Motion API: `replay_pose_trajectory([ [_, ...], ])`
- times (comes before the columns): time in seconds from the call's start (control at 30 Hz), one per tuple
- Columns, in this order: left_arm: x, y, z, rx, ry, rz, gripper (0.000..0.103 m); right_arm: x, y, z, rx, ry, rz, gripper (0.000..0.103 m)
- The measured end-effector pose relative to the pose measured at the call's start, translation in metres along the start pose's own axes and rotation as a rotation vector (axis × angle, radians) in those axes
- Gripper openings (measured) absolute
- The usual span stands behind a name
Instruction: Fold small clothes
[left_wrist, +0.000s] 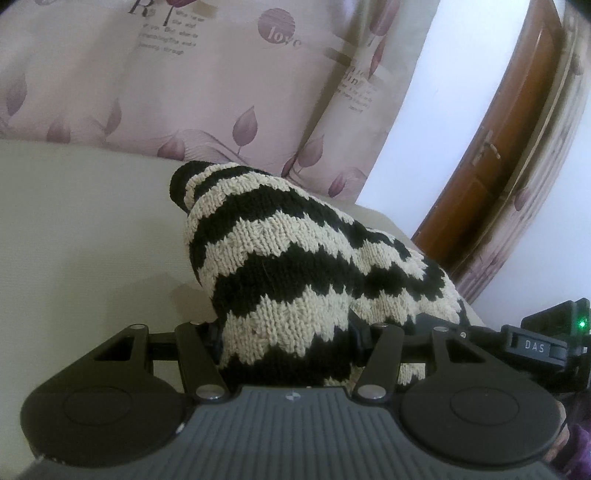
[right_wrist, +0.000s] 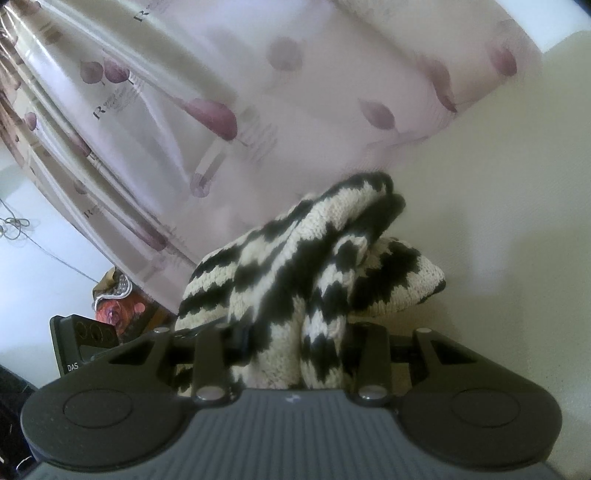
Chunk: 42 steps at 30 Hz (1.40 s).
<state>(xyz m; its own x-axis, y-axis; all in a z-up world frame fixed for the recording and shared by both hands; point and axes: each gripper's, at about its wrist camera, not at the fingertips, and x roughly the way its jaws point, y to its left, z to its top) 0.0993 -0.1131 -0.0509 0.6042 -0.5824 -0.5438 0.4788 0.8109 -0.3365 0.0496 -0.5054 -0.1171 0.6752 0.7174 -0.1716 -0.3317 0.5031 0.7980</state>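
Knit: black-and-cream zigzag garment (left_wrist: 295, 266), thick and floppy, bunched between both grippers and lifted partly off the cream surface (left_wrist: 85, 229) under it.
Left gripper (left_wrist: 291, 332): jaws pressed in on a gathered wad of the garment; the fingertips are buried in the cloth and cannot be seen.
Right gripper (right_wrist: 291, 332): jaws pinching another wad of the same garment (right_wrist: 306, 266), fingertips likewise hidden.
Why held so: two pinches on one piece suggest an edge or corner in each gripper, so the cloth can be raised, spread and laid over itself; which edges are held cannot be told.
Garment's place: just ahead of both cameras, draped forward and down from the jaws, its far end resting on the cream surface near the curtain (left_wrist: 192, 81).
Shape: crumpled rather than flat, with a rolled lobe sticking out on the right-wrist view; a fold looks not yet made.
Surroundings: pale floral curtain close behind the cloth, a brown door (left_wrist: 491, 158) to one side, a red patterned bundle (right_wrist: 118, 306) low beyond the right gripper.
In the way: the curtain hangs near the far end of the garment and could catch on a wide spread; the two grippers sit close together, so they may crowd each other.
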Motion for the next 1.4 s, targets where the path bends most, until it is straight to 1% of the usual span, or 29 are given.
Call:
replay_pose_trajectory([
  [0.23,-0.009,0.009,-0.008,-0.006,0.003,0.011,0.057,0.005,0.003,-0.014,0.009,0.015,-0.001,0.038],
  [0.6,-0.009,0.015,-0.011,-0.022,0.012,0.015,0.057,0.009,0.003,-0.018,0.008,0.026,-0.01,0.038],
  [0.9,0.0,0.017,-0.013,-0.021,0.025,0.025,0.057,0.014,-0.002,-0.018,0.018,0.033,-0.019,0.038],
  [1.4,0.01,0.014,-0.016,0.016,0.034,0.064,0.059,0.018,-0.013,-0.019,0.021,0.048,-0.033,0.038],
])
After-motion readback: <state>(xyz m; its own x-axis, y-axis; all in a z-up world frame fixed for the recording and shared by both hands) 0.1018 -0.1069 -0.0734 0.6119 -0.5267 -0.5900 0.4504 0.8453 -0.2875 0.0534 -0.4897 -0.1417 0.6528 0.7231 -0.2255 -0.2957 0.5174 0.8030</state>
